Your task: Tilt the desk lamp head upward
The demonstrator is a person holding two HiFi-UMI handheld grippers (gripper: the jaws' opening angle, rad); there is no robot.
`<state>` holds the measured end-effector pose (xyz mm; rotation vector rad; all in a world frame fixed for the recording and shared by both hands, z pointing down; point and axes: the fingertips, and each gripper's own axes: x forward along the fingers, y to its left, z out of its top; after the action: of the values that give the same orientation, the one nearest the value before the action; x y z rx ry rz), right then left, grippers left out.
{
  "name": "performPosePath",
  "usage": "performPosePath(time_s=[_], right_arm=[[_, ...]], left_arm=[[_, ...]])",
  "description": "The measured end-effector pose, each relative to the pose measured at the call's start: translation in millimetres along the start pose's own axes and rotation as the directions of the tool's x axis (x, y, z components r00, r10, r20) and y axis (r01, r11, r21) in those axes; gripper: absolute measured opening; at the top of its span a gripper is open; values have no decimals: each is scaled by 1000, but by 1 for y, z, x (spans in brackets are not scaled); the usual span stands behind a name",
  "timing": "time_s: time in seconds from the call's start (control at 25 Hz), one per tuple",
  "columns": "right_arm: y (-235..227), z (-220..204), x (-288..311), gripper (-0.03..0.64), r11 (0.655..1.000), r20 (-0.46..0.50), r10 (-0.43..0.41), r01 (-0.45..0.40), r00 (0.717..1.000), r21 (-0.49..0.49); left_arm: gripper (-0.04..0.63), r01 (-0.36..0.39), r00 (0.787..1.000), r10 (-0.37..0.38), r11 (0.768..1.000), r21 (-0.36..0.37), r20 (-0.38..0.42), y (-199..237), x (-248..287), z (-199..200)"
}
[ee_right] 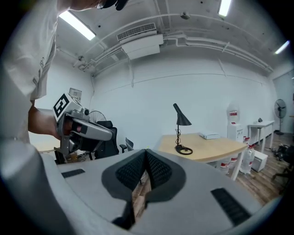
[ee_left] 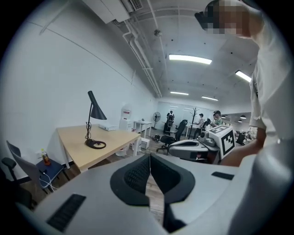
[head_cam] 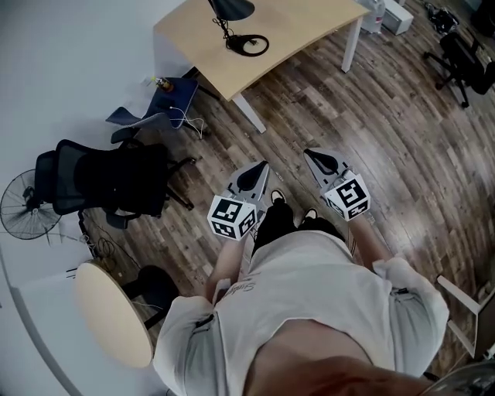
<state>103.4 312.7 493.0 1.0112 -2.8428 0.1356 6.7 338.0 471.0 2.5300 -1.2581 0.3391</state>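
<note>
Head view: closed left gripper, shirt print unreadable.

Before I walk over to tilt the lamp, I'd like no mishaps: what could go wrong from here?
Both the left gripper and right gripper are shut and empty; arriving like that could knock the desk lamp head instead of gripping it. The cord winding down the stem may snag and drag the ring base. The blue chair beside the desk crowds the approach.
</note>
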Motion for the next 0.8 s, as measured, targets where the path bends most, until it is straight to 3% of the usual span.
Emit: performPosePath(time_s=[0.52, 0.8], right_arm=[[-66, 16, 71, -5, 998, -25, -64, 65, 998, 20], [-103, 51, 156, -5, 997, -2, -80, 80, 997, -17]], left_arm=[[15, 37, 999, -36, 999, -23, 24, 82, 67, 25], [15, 57, 998, -57, 998, -5, 40, 159, 99, 60]])
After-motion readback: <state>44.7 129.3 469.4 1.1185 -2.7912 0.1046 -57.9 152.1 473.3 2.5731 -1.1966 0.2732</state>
